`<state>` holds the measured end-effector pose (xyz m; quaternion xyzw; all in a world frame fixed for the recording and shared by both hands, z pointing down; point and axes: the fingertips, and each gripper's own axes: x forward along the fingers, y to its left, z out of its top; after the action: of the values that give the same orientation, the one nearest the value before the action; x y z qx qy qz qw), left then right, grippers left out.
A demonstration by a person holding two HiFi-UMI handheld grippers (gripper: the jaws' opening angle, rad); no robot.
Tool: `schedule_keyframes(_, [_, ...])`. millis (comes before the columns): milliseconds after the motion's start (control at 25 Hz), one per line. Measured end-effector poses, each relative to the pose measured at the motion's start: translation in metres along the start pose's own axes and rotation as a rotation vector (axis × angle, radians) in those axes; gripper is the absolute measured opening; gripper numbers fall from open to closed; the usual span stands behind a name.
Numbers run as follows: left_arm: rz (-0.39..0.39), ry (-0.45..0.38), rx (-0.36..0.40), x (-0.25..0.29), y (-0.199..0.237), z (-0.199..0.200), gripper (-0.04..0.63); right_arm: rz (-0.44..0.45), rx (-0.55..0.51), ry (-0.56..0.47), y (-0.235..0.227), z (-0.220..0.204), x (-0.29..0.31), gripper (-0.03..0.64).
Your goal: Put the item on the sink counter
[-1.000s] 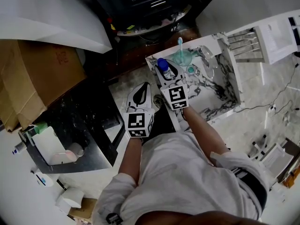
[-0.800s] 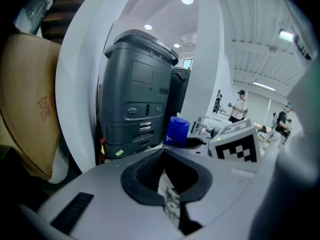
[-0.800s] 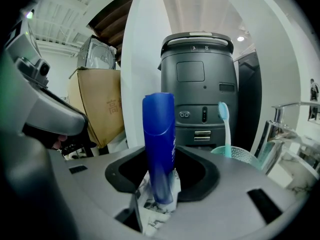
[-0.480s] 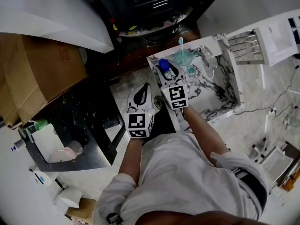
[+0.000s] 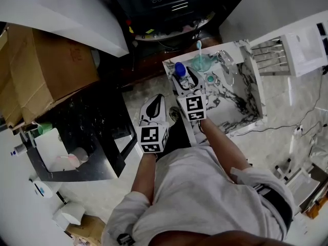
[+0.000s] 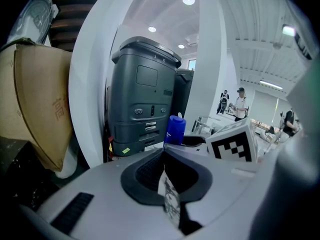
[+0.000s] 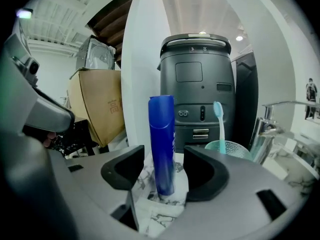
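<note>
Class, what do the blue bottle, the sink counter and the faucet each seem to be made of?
Blue bottle: probably plastic, smooth gloss, even colour.
Sink counter: white with dark veins, marble or marble-print laminate; cannot tell which.
Faucet: likely polished metal, mirror-like reflections.

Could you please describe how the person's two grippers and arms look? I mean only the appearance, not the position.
The left gripper and the right gripper have the same build: a smooth, pale grey-white shell with rounded black fingers. Each carries a white cube with black square markers on its faces. No cables show. The person wears a light short-sleeved shirt.
</note>
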<state>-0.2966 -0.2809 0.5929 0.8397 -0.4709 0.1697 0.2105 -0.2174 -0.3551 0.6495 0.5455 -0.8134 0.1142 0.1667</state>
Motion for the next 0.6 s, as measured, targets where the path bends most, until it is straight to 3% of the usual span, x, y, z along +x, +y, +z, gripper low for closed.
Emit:
schedule_keyframes(320, [0.049, 0.004, -0.002, -0.011, -0.019, -0.008, 0.011, 0.044, 0.019, 0.002, -0.002, -0.010, -0.027, 0.233])
schedule_keyframes(600, [0.077, -0.001, -0.062, -0.009, -0.050, -0.007, 0.011, 0.134, -0.002, 0.030, -0.005, -0.013, -0.062, 0.233])
